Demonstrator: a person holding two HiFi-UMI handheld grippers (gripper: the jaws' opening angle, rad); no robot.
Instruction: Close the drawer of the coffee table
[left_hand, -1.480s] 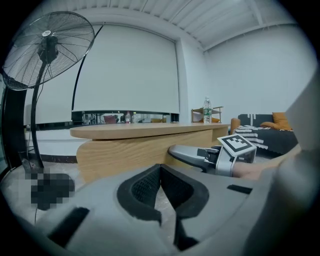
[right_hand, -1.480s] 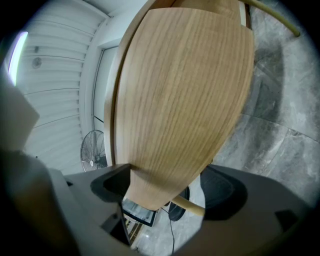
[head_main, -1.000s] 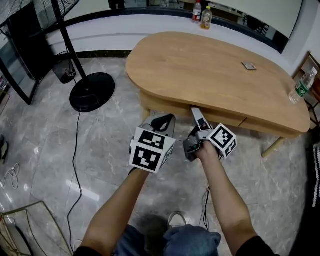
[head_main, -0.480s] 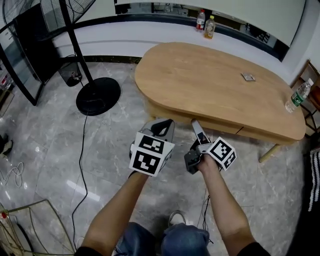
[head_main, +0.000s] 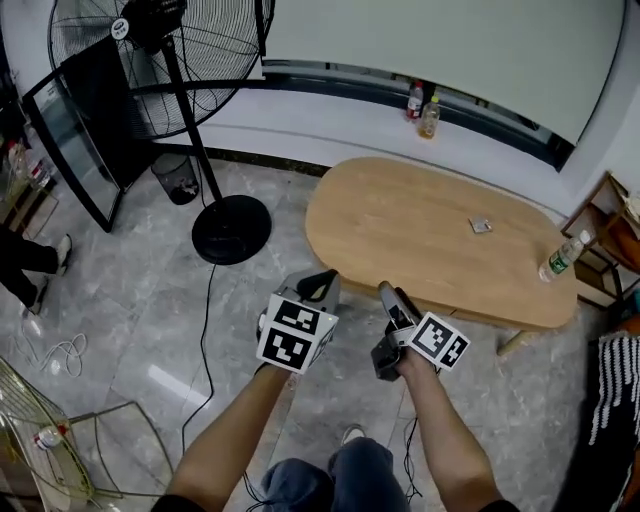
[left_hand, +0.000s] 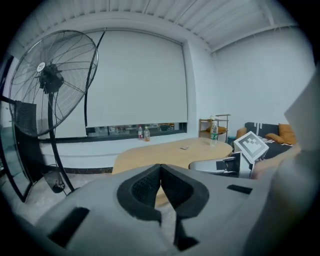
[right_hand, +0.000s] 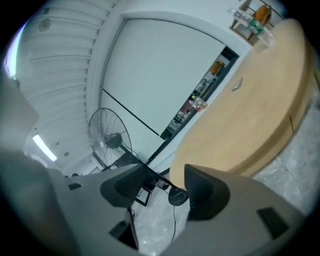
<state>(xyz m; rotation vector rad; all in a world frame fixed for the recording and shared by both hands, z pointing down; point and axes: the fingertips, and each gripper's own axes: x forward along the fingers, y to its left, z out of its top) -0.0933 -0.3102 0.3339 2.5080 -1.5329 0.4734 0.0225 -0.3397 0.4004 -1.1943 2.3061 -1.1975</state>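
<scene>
The drawer (right_hand: 277, 145) of the coffee table (head_main: 440, 235) shows only as a thin seam in the band under the tabletop's near edge, and its front lies flush with that band. Both grippers are held over the marble floor (head_main: 150, 330) on the near side of the table, close to its edge in the head view but touching nothing. The left gripper (head_main: 322, 283) has its dark pads pressed together at the tips with nothing between them. The right gripper (head_main: 388, 296), just beside it, has its jaws partly apart and empty; they have just been closing. On the tabletop lie a small flat item (head_main: 480, 225) near the middle and a water bottle (head_main: 558, 258) standing at the right end. Two more bottles (head_main: 422, 108) stand on the ledge along the far wall. To the left of the table stands a tall fan (head_main: 165, 60) on a round black base (head_main: 231, 228), with a small bin (head_main: 178, 178) behind its pole and a cable (head_main: 205, 330) trailing over the floor past the left gripper. A wire rack (head_main: 60, 440) sits at the lower left, a wooden side shelf (head_main: 610, 240) and striped fabric (head_main: 610, 400) at the right, and another person's leg and shoe (head_main: 40, 268) at the left edge.
</scene>
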